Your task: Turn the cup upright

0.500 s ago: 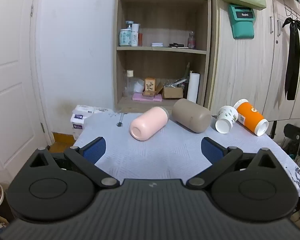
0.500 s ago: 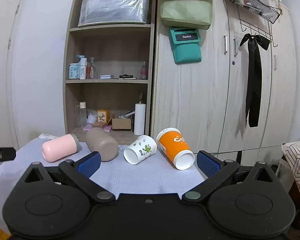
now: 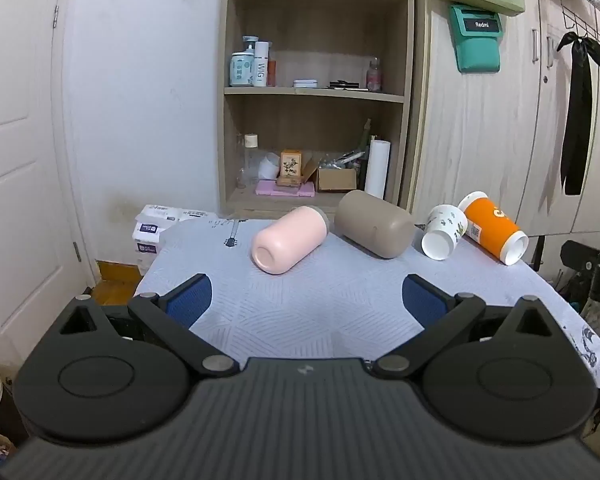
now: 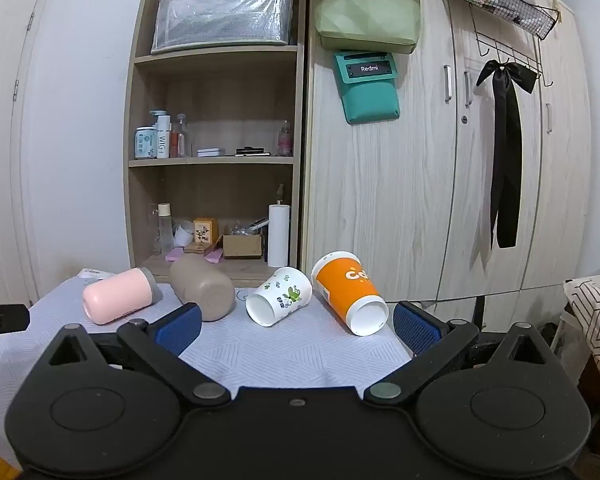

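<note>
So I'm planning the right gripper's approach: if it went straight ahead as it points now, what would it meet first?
Probably the floral white cup, lying on its side almost dead ahead between the open right gripper fingers; the orange cup lies just right of that line. Depth is uncertain.

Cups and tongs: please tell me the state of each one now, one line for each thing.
Pink cup: lying on its side, mouth toward the camera.
Brown cup: lying on its side.
White cup: lying on its side, empty.
Orange cup: lying on its side, empty.
Left tongs: open, holding nothing.
Right tongs: open, holding nothing.
</note>
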Demonstrator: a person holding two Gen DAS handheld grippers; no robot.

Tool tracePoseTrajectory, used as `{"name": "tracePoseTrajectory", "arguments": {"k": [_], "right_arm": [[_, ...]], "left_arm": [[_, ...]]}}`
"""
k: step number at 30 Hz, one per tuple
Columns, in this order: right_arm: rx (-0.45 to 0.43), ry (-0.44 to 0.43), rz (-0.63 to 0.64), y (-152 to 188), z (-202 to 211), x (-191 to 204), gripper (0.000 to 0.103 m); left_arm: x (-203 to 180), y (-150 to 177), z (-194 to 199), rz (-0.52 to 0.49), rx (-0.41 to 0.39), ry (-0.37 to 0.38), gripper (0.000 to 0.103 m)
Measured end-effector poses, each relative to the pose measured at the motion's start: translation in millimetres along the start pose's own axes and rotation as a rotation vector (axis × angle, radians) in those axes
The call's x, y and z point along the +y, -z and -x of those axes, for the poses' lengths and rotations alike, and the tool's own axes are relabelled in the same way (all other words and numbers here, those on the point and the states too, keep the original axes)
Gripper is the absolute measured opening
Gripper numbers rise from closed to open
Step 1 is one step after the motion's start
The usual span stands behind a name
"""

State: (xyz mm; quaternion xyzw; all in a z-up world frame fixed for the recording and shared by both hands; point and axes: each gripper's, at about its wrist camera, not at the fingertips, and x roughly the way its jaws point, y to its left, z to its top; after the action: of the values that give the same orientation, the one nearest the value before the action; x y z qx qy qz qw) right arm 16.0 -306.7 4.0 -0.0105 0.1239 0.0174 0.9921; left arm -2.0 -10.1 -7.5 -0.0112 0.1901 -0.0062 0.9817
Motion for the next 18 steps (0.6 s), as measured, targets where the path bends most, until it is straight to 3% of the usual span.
{"name": "tracePoseTrajectory", "arguments": {"k": [18], "right_arm": [[-0.014, -0.011, -0.006, 4.1, 2.2, 1.6, 0.103]], "left_arm": [[6.0, -5.5, 9.0, 0.008, -0.007, 0.016, 0.103]]}}
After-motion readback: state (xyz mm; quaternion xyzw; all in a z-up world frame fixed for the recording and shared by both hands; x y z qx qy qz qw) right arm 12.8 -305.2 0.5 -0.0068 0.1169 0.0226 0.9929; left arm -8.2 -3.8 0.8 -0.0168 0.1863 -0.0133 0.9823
